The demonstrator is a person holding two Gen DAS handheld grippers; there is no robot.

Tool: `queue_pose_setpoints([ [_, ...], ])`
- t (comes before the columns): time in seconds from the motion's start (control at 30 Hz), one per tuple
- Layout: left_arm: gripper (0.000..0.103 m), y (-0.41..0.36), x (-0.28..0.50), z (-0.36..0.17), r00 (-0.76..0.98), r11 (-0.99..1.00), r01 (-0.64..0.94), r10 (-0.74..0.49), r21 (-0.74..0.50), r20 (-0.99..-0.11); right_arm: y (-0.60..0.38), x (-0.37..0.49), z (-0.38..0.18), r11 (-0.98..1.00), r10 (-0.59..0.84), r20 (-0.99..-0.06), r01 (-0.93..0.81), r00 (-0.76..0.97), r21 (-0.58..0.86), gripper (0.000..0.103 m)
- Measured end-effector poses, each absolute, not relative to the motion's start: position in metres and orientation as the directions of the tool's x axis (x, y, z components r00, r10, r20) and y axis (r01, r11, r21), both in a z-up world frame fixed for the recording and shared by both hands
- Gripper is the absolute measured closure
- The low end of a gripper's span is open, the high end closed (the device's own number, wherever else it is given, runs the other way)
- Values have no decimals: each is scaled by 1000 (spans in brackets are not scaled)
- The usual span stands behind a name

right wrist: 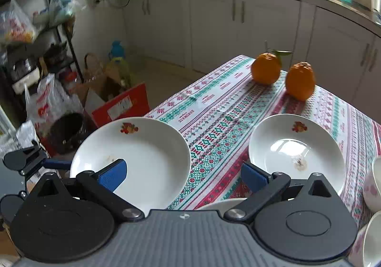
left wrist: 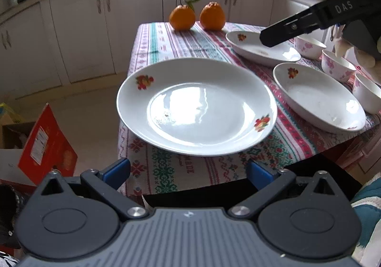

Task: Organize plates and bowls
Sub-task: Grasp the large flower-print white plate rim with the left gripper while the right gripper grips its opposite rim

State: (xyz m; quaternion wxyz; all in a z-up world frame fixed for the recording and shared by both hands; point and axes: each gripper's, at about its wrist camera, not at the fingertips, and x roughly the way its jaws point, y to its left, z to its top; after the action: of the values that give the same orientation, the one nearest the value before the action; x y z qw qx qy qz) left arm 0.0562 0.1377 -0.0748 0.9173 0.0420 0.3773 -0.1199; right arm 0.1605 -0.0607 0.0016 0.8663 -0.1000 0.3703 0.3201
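A white plate with flower prints (left wrist: 195, 110) (right wrist: 133, 160) lies at the near left of the table and overhangs its edge. My left gripper (left wrist: 188, 171) is open, its blue pads (left wrist: 116, 171) spread wide just short of the plate's near rim. In the right wrist view the left gripper (right wrist: 47, 162) shows at that plate's left rim. Two more white plates (left wrist: 319, 98) (left wrist: 262, 48) lie to the right and beyond. My right gripper (right wrist: 183, 176) is open and holds nothing; it hangs over the far plate (right wrist: 297, 152), and one of its fingers (left wrist: 285, 31) shows above that plate.
Three pink-flowered bowls (left wrist: 309, 46) (left wrist: 338, 64) (left wrist: 366, 93) stand along the table's right side. Two oranges (left wrist: 183, 17) (left wrist: 212, 16) sit at the far end of the patterned tablecloth (left wrist: 171, 48). A red box (left wrist: 45, 145) and bags stand on the floor to the left.
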Motion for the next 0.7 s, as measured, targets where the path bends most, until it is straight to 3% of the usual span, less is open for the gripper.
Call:
queue_pose_setpoints([
  [0.7,0,135,78,-78,667,951,311,-220,-2,-712,-20,224,-30,653,501,-817,-745,285,140,0],
])
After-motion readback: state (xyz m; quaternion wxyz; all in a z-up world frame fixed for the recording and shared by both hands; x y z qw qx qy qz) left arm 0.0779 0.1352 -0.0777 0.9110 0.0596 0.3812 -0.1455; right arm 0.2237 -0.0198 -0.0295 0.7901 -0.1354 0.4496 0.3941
